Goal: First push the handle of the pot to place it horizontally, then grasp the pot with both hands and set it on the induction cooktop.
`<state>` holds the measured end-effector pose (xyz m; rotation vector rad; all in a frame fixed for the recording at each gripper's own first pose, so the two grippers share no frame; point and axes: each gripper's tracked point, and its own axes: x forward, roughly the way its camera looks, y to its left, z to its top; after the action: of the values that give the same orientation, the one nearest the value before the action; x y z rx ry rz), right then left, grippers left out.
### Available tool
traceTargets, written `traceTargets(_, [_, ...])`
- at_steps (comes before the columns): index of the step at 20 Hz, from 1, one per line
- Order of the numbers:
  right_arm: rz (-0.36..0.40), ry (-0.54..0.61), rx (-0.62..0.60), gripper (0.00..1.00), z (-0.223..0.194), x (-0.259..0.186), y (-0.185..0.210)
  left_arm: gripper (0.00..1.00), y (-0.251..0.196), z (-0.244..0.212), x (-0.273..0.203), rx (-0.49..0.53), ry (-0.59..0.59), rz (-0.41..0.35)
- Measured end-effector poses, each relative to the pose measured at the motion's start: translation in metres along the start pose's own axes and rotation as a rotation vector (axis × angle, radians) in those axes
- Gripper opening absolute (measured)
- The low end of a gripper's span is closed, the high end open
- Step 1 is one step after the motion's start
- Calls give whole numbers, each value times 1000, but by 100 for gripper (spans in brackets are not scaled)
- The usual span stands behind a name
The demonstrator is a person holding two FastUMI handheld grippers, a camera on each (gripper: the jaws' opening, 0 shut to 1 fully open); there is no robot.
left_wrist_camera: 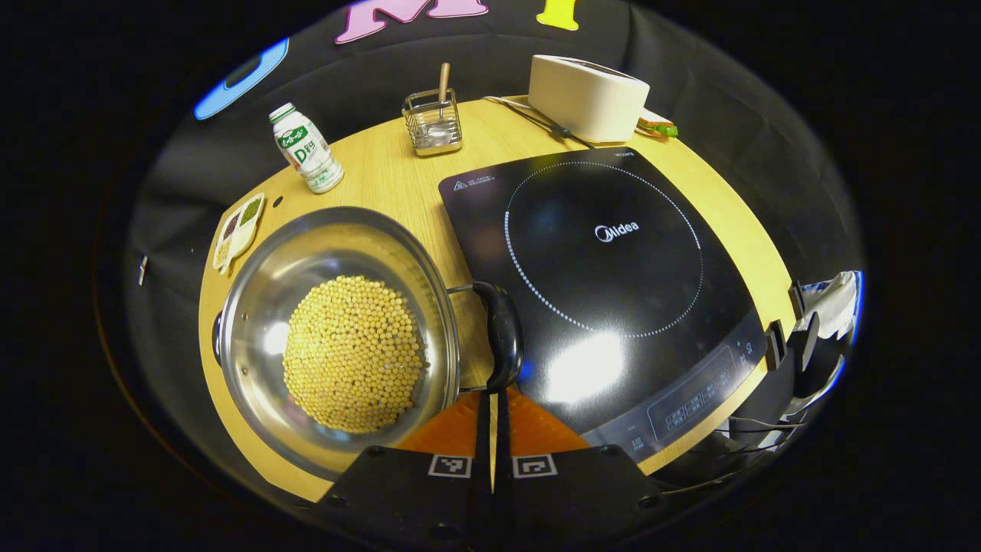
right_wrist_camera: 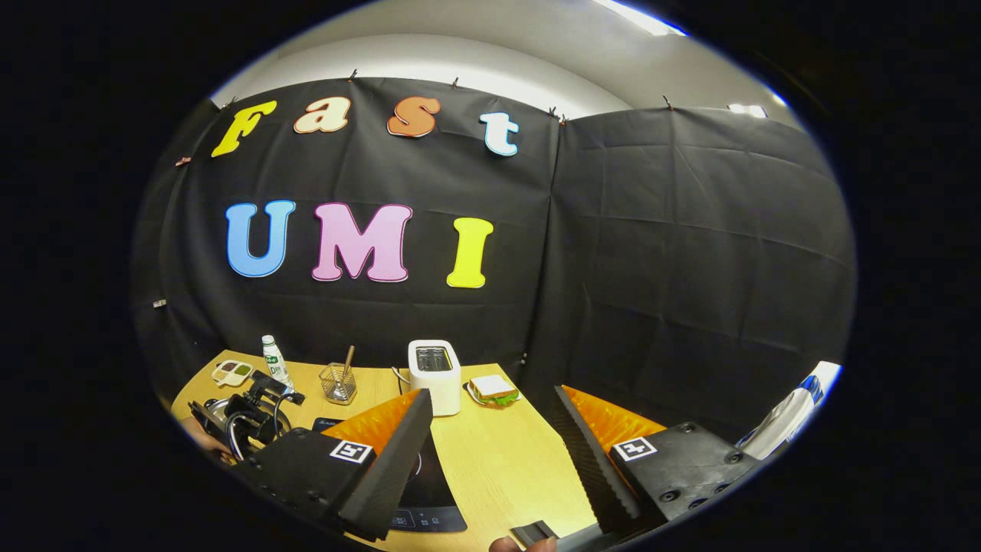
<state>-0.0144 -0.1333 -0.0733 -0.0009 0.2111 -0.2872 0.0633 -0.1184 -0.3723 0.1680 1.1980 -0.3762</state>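
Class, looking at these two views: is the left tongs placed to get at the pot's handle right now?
Probably yes. The left tongs are shut, tips right at the near end of the handle, with nothing between them. The pot sits beside the cooktop.

In the left gripper view, your left gripper hid the near rim of the pot at the bottom centre, and its near-touching fingers covered the lower end of the black handle. The soybeans buried the pot's floor. At the far right, your right gripper was cut by the edge. In the right gripper view, the cooktop lay mostly behind a finger at lower left, and the bottle label was too small to read.
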Motion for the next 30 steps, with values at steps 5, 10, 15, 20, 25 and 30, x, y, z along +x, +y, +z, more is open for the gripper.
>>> traceTargets(5, [-14,6,-4,98,-2,3,2,5,5,22,8,-75,-43,-4])
traceTargets(10, [-21,8,-3,98,-2,4,7,5,14,39,15,-71,-70,0])
traceTargets(15, [-22,13,-2,98,-3,5,11,5,17,44,18,-73,-94,12])
traceTargets(20, [-6,25,4,98,-7,8,19,5,21,47,17,-71,-118,6])
traceTargets(25, [41,44,8,98,-12,15,40,6,15,46,-14,-10,-235,-70])
traceTargets(30, [138,92,21,98,-26,24,82,67,29,46,-71,27,-424,-53])
